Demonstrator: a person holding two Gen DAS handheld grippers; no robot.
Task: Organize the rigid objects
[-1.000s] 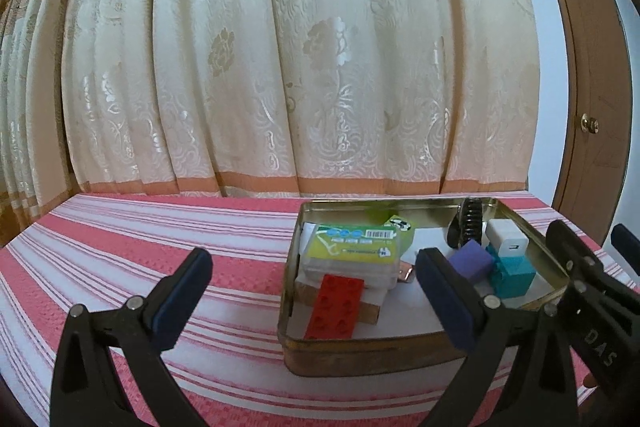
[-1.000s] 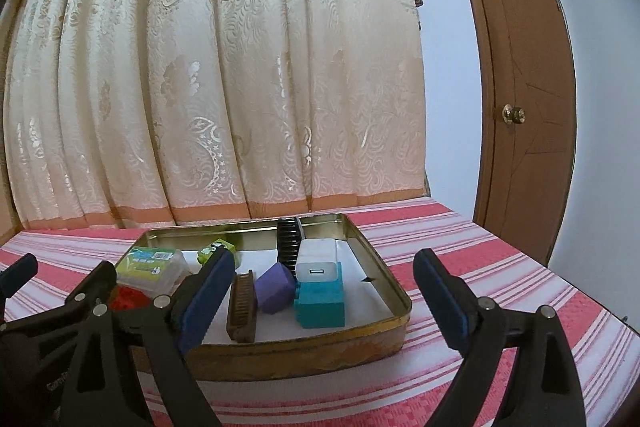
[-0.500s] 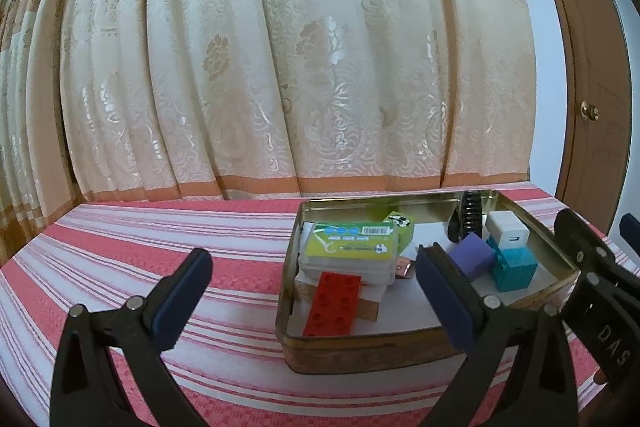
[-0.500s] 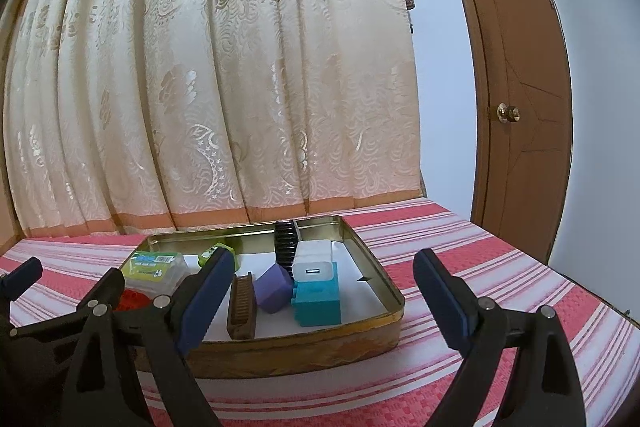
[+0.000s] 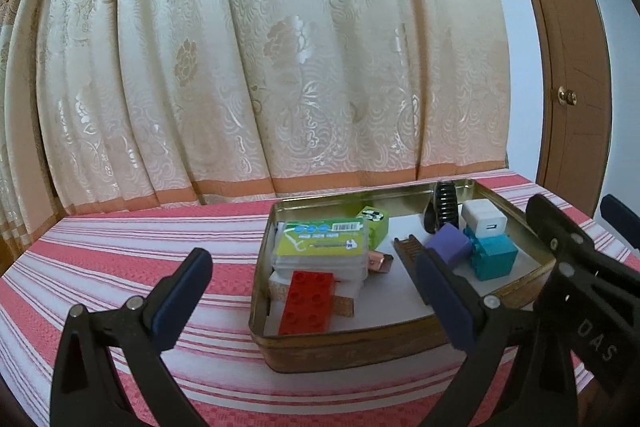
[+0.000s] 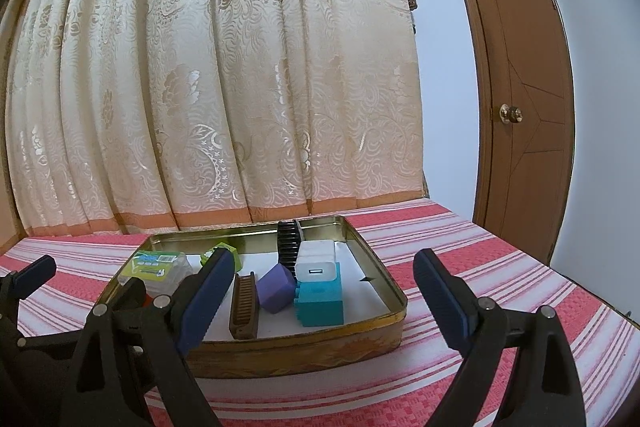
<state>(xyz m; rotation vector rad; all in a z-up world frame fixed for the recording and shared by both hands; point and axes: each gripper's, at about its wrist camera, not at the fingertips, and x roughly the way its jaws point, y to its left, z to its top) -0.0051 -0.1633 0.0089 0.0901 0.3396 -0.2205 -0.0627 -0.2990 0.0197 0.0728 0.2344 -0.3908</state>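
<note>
Left gripper (image 5: 312, 291): jaws spread wide, holding nothing; it hangs above the striped cloth at the tin's near left corner.
Right gripper (image 6: 324, 291): also wide and empty, just beside the left one, facing the tin's near wall.
Tin tray (image 6: 304, 341): sits on the red-striped tablecloth (image 5: 132, 247); the collected pieces lie inside, so the sorting looks largely done.
Left half of tin: a red building brick (image 5: 308, 301) at 7 o'clock leans on a stack under the green-labelled plastic box (image 5: 322, 241); a green cube (image 5: 376, 221) sits behind it.
Right half of tin: a brown comb (image 6: 243, 305), a purple block (image 6: 275, 287), a white charger (image 6: 316, 261) on top of a teal block (image 6: 320, 303), and a black comb (image 6: 289, 239) standing at 12 o'clock.
Why so: likely grouped tight to keep the floor open.
Open room: bare white floor at 5 o'clock in the tin; free cloth at 3 and 9 o'clock.
Edges: the raised rim would block a low approach; the curtain (image 6: 208, 67) hangs close behind.
</note>
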